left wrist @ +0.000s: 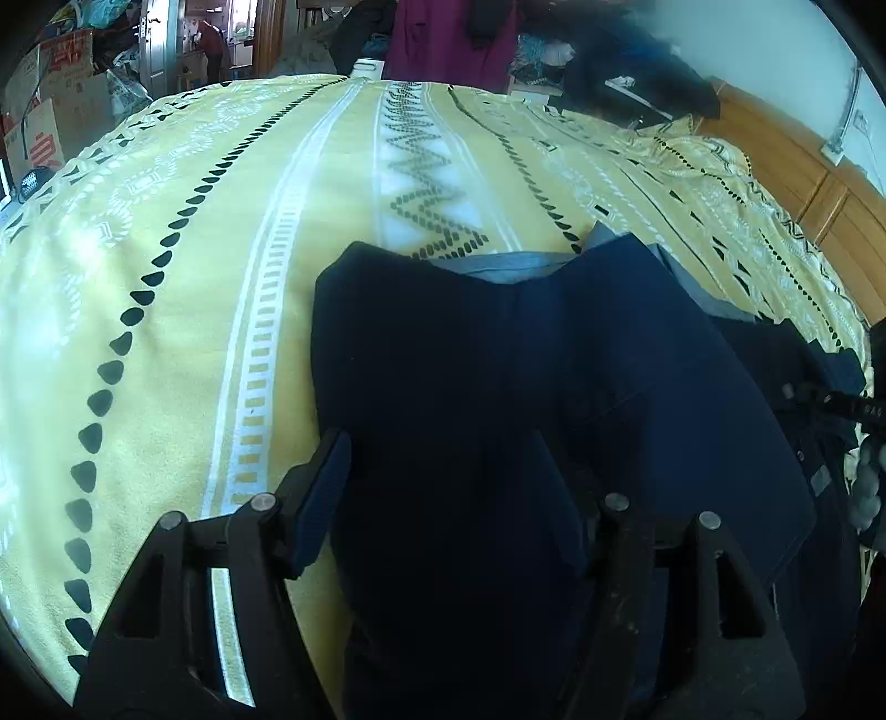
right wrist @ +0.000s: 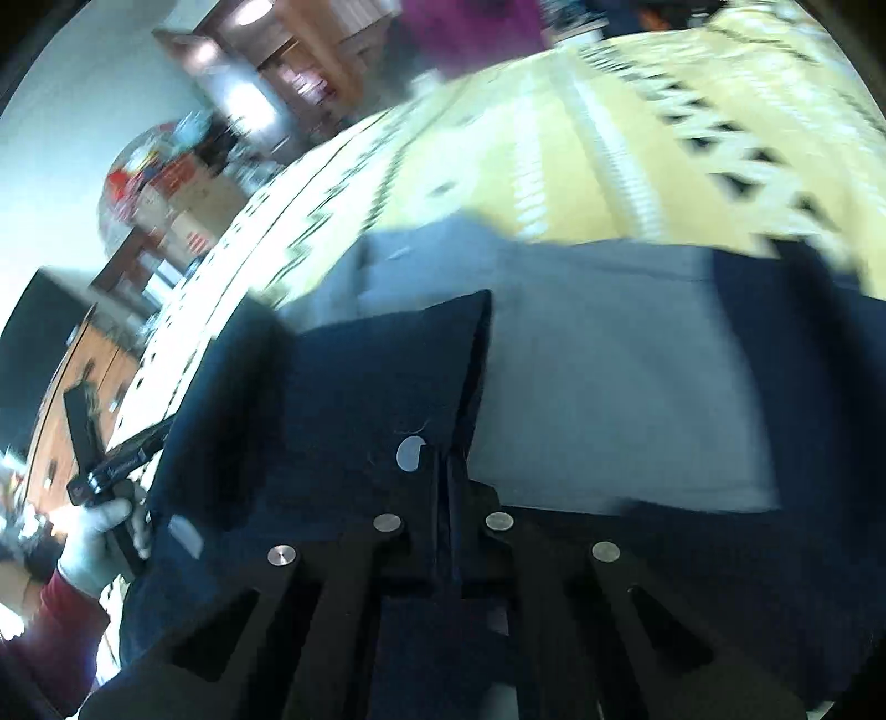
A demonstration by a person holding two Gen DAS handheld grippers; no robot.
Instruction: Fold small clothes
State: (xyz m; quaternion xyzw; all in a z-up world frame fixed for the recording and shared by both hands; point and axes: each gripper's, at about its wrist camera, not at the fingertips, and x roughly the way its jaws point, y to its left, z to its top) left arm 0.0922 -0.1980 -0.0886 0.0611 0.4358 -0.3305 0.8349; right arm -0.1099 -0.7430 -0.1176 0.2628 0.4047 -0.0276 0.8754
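Note:
A dark navy garment point(left wrist: 498, 387) with a grey-blue lining point(left wrist: 498, 268) lies on the yellow patterned bed cover point(left wrist: 194, 277). My left gripper point(left wrist: 443, 487) is open, its two fingers standing astride the garment's near part. In the right wrist view my right gripper point(right wrist: 446, 459) is shut on a fold of the navy garment point(right wrist: 360, 399) and holds it lifted over the grey lining point(right wrist: 609, 376). The view is blurred by motion. The left gripper's handle point(right wrist: 119, 465) shows there at the left in a white-gloved hand.
A wooden headboard point(left wrist: 803, 183) runs along the right of the bed. Dark clothes point(left wrist: 637, 72) and a magenta garment point(left wrist: 448, 39) are piled at the far edge. Cardboard boxes point(left wrist: 50, 111) stand at the far left by a doorway.

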